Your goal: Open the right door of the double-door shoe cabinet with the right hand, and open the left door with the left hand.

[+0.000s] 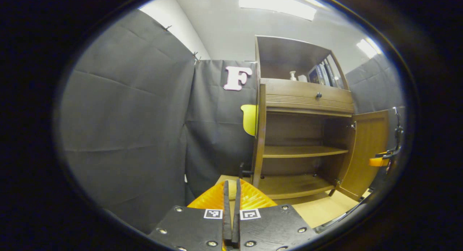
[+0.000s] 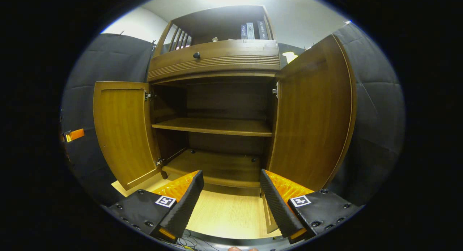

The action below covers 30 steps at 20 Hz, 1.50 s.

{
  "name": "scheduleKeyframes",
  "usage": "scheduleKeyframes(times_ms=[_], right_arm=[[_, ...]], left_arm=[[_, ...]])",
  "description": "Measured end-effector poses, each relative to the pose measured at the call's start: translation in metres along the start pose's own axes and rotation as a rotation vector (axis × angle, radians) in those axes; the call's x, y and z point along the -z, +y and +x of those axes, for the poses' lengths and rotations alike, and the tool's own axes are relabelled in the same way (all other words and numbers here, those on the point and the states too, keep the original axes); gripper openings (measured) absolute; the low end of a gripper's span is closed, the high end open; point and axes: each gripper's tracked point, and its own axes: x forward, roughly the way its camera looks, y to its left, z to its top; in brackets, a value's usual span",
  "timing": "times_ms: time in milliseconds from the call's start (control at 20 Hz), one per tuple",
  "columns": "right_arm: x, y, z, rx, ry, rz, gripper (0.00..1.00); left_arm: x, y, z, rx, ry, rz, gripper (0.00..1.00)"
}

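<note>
Both doors of the cabinet point(image 2: 217, 110) stand open, so the task looks done or nearly so; what remains, by my judgement, is only to draw the two grippers back without knocking the doors.

In the right gripper view the cabinet is seen head-on and close. The left door point(image 2: 121, 131) is swung out wide, its inner face showing. The right door point(image 2: 313, 113) is also swung out and fills the right side. Between them are a middle shelf point(image 2: 213, 126) and a bottom board, both bare. A drawer with a dark knob point(image 2: 196, 55) sits above, and an open top shelf holds some books. The right gripper point(image 2: 231, 193) hangs in front of the opening with its fingers spread wide and holding nothing.

In the left gripper view the cabinet point(image 1: 300, 146) is off to the right, seen at an angle, with the left door's edge point(image 1: 258, 135) facing the camera. The left gripper point(image 1: 231, 207) has its fingers pressed together with nothing between them, apart from the door. The other gripper shows at the far right edge.
</note>
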Motion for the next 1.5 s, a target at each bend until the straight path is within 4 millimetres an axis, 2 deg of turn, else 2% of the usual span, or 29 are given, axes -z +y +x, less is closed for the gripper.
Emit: scheduleKeyframes(times_ms=[100,250,400,550,650,750,850,1200,1300,1350,1500], right_arm=[[-0.003,-0.002,-0.003,-0.009,-0.006,0.002,0.96],[-0.007,-0.002,-0.008,-0.026,-0.007,-0.002,0.96],[-0.011,-0.002,-0.017,-0.041,-0.005,-0.002,0.96],[-0.014,-0.009,-0.023,-0.032,-0.003,-0.005,0.96],[-0.015,-0.014,-0.028,-0.014,-0.006,0.002,0.96],[-0.013,-0.015,-0.03,-0.001,-0.005,0.024,0.96],[-0.009,-0.015,-0.034,0.013,0.0,0.037,0.96],[-0.008,-0.013,-0.041,0.053,-0.022,0.049,0.98],[-0.006,-0.013,-0.041,0.069,-0.027,0.064,1.0],[-0.005,-0.013,-0.041,0.08,-0.026,0.067,0.95],[-0.002,-0.012,-0.042,0.106,-0.027,0.073,0.95]], left_arm=[[-0.01,-0.018,-0.006,-0.01,-0.006,-0.009,0.03],[-0.016,-0.044,-0.009,-0.041,-0.016,-0.026,0.45],[-0.012,-0.064,-0.01,-0.055,-0.017,-0.062,1.0],[-0.005,-0.08,-0.012,-0.034,-0.004,-0.103,1.0],[0.004,-0.083,-0.012,-0.042,0.01,-0.095,1.0],[0.011,-0.09,-0.006,-0.033,0.026,-0.089,1.0],[0.014,-0.106,0.003,0.01,0.036,-0.084,1.0],[0.006,-0.142,0.032,0.122,0.009,-0.023,1.0],[0.007,-0.149,0.041,0.146,0.006,-0.023,1.0],[0.009,-0.151,0.042,0.154,0.005,-0.023,1.0],[0.009,-0.156,0.044,0.183,0.003,-0.023,1.0]])
